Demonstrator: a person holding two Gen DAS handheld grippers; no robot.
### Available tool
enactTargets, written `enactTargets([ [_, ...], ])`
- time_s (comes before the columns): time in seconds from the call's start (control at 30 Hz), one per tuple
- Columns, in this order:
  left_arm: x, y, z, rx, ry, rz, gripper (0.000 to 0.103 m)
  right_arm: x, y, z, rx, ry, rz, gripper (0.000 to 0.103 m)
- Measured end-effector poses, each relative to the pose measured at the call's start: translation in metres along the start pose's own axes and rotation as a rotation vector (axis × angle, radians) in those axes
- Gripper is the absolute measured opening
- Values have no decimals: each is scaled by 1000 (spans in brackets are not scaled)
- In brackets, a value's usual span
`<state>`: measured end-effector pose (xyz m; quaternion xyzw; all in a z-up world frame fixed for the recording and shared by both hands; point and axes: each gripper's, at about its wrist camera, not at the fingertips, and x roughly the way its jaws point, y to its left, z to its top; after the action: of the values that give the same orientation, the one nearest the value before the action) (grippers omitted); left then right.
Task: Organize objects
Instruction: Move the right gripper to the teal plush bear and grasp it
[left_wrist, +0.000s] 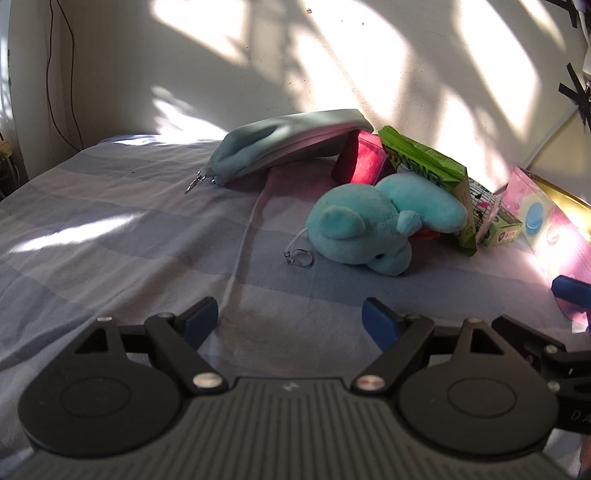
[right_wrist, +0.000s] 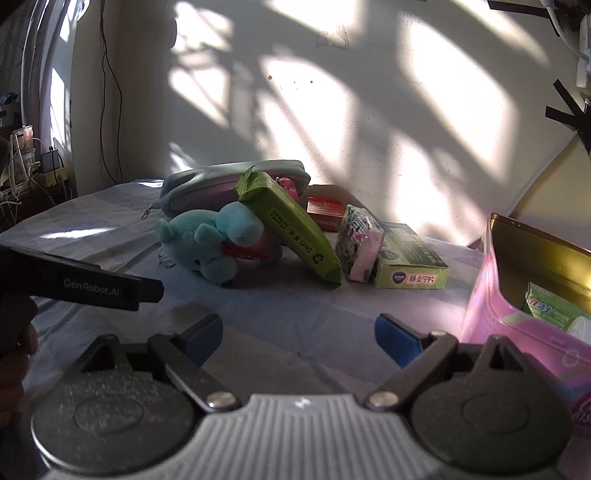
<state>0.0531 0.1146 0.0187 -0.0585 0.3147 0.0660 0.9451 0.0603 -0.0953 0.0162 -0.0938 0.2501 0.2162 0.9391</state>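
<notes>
Both the left gripper and the right gripper are being held wide apart and empty above the bed, short of the clutter. The teal plush is lying near the wall, leaning on the green packet, with the pink box sitting open to the right. The plush is probably best being approached first, squeezed across its soft body, so that the leaning packet is not being toppled.

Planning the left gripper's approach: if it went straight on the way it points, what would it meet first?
Probably bare bedsheet first; the open left gripper aims between pouch and plush elephant. Depth unclear.
</notes>
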Motion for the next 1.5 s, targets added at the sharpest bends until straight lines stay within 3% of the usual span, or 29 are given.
enactTargets([
  [0.17, 3, 14, 1, -57, -13, 5, 87, 26, 9, 16, -86, -8, -18, 88],
  [0.4, 1, 24, 3, -122, -36, 11, 87, 54, 26, 40, -148, -21, 26, 71],
  [0.57, -7, 32, 4, -170, -81, 10, 87, 53, 25, 50, -34, -24, 68, 69],
  [0.67, -10, 34, 6, -192, -108, 1, 88, 46, 12, 48, 105, -2, 180, 69],
  [0.8, -6, 33, 7, -189, -90, -7, 88, 56, -6, 56, 264, 42, 254, 69],
  [0.87, -6, 32, 6, -187, -92, -4, 88, 69, -16, 61, 349, 68, 274, 58],
  [0.9, -6, 32, 6, -186, -95, -6, 88, 73, -19, 62, 374, 76, 291, 32],
  [1.03, -6, 31, 6, -169, -109, -25, 88, 74, -31, 56, 462, 96, 333, 25],
  [1.2, -17, 28, 5, -170, -143, -233, 91, 18, -39, 32, 396, 78, 324, 25],
  [1.37, -40, 4, -2, -45, -221, -426, 93, -55, -67, -18, 396, 78, 277, 25],
  [1.43, -45, -12, -6, 22, -194, -511, 93, -79, -78, -38, 394, 91, 241, 27],
  [1.5, -50, -27, -9, 62, -153, -599, 93, -97, -84, -53, 397, 106, 234, 35],
])
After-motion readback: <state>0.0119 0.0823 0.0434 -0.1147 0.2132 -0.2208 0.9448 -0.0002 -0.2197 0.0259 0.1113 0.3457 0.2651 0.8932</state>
